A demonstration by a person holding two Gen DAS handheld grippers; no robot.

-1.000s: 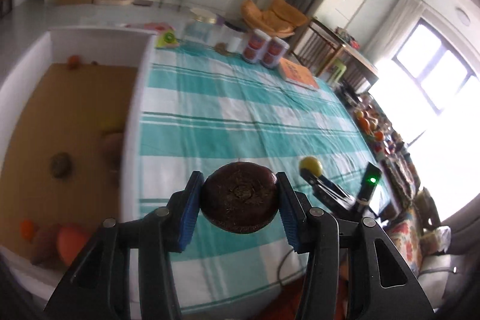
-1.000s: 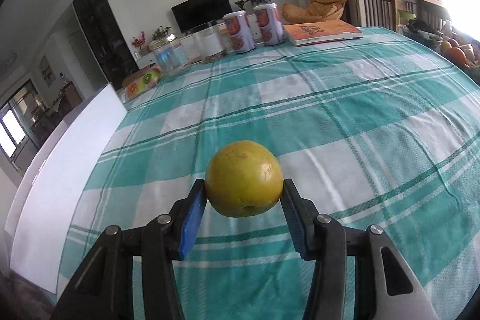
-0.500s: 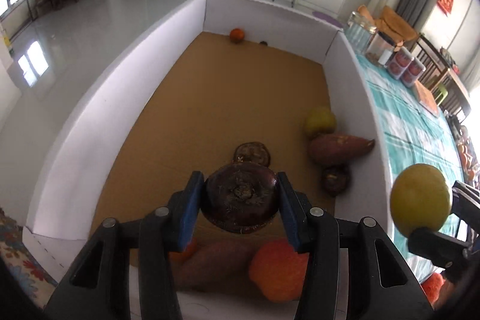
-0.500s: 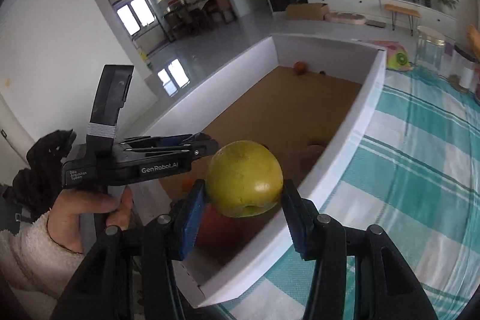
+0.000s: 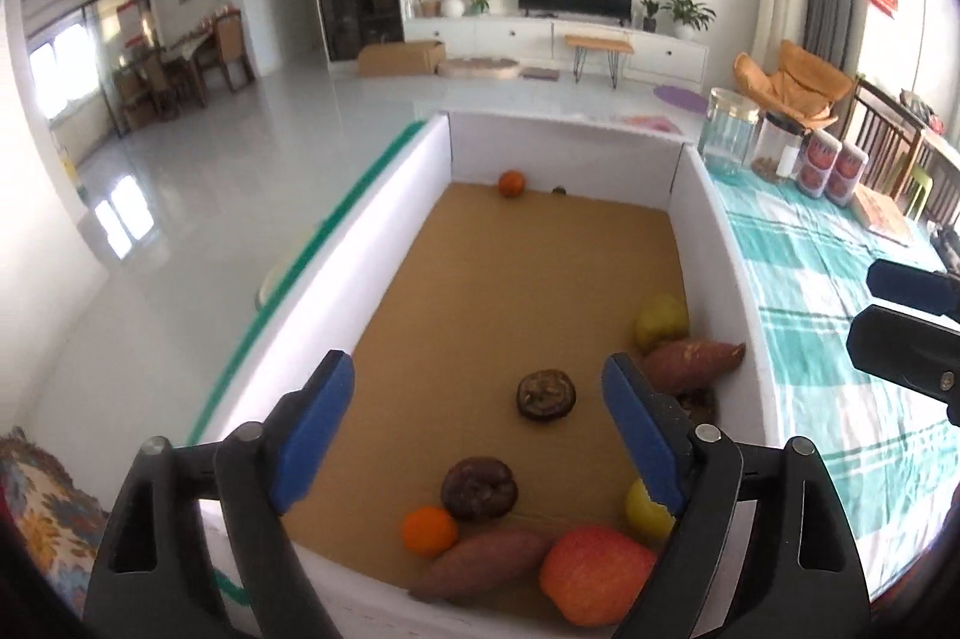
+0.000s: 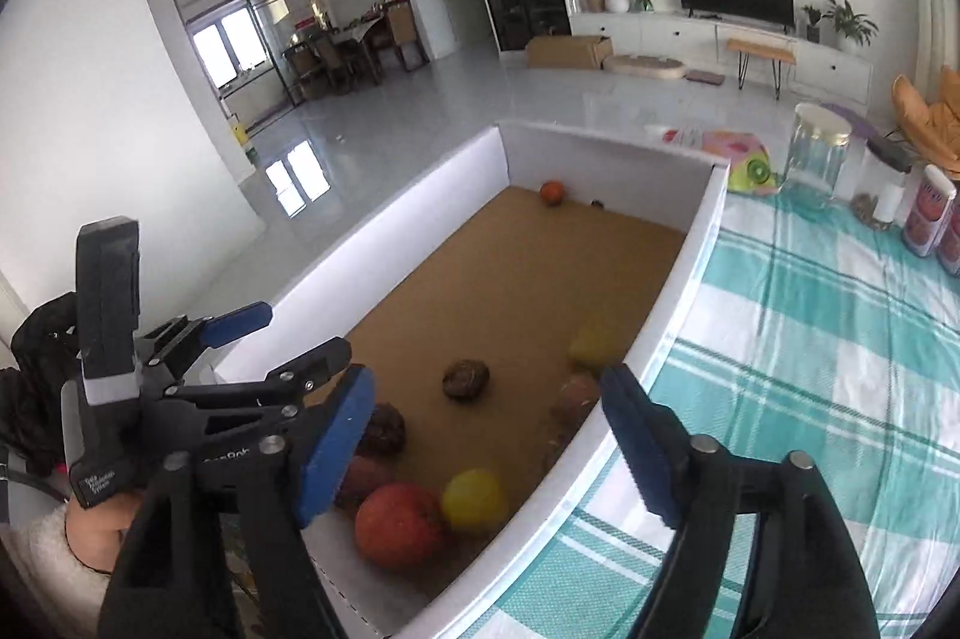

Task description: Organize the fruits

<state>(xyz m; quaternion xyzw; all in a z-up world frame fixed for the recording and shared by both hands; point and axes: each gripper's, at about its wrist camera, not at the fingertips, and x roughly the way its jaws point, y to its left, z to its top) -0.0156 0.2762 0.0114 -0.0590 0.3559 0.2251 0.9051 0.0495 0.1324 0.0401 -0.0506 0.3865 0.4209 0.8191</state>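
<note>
A white-walled box (image 5: 408, 195) with a brown floor holds the fruit. My left gripper (image 5: 477, 429) is open and empty above its near end. Below it lie a dark brown fruit (image 5: 479, 480), a small orange (image 5: 429, 531), a sweet potato (image 5: 480, 558), a red apple (image 5: 594, 573) and a yellow fruit (image 5: 645, 513). My right gripper (image 6: 486, 438) is open and empty over the box's near right corner, above the yellow fruit (image 6: 474, 498) and the red apple (image 6: 399, 525). Another dark fruit (image 5: 546, 394) lies mid-floor.
A yellow-green fruit (image 5: 660, 321) and a second sweet potato (image 5: 690, 366) lie by the right wall, a small orange (image 5: 511, 183) at the far end. The checked tablecloth (image 6: 810, 369) lies right of the box, with jars (image 6: 819, 153) and cans (image 6: 927, 219) at its far end.
Both grippers have opened. The dark brown fruit has dropped from the left gripper and the yellow fruit from the right gripper; both now lie on the box floor.
</note>
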